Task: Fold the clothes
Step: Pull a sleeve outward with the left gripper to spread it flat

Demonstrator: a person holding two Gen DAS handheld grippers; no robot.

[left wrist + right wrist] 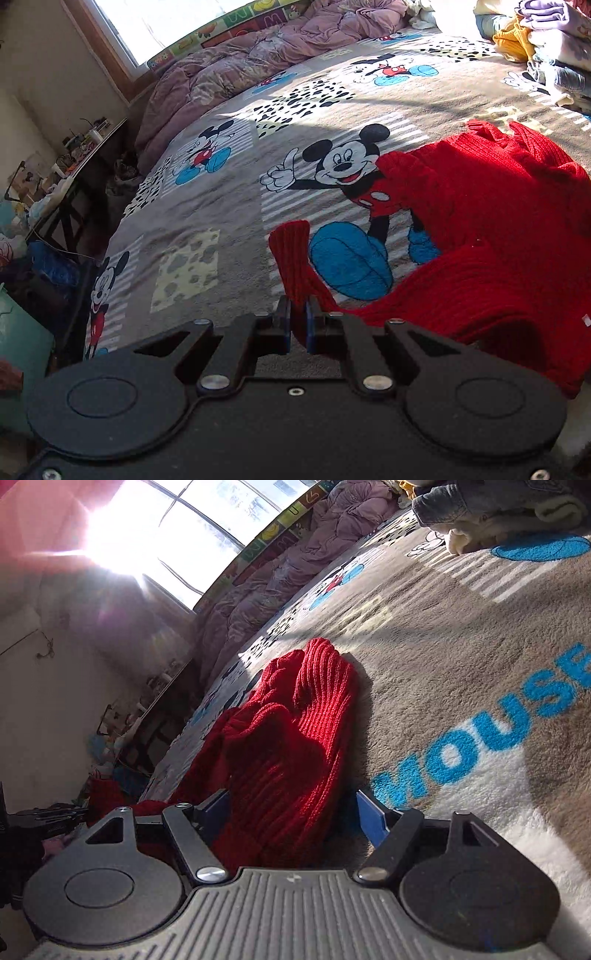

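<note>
Left wrist view shows the left tongs [297, 314] pinched on a sleeve end of the red sweater [498, 236], which lies bunched up on the Mickey Mouse blanket [221, 206] on the bed. Right tongs [295, 812] are spread apart around the sweater's edge.

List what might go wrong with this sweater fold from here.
1. The left tongs pinch only the narrow cuff of the red sweater; a pull may stretch it or slip off.
2. The right tongs stand open around bunched knit and may close on several layers.
</note>
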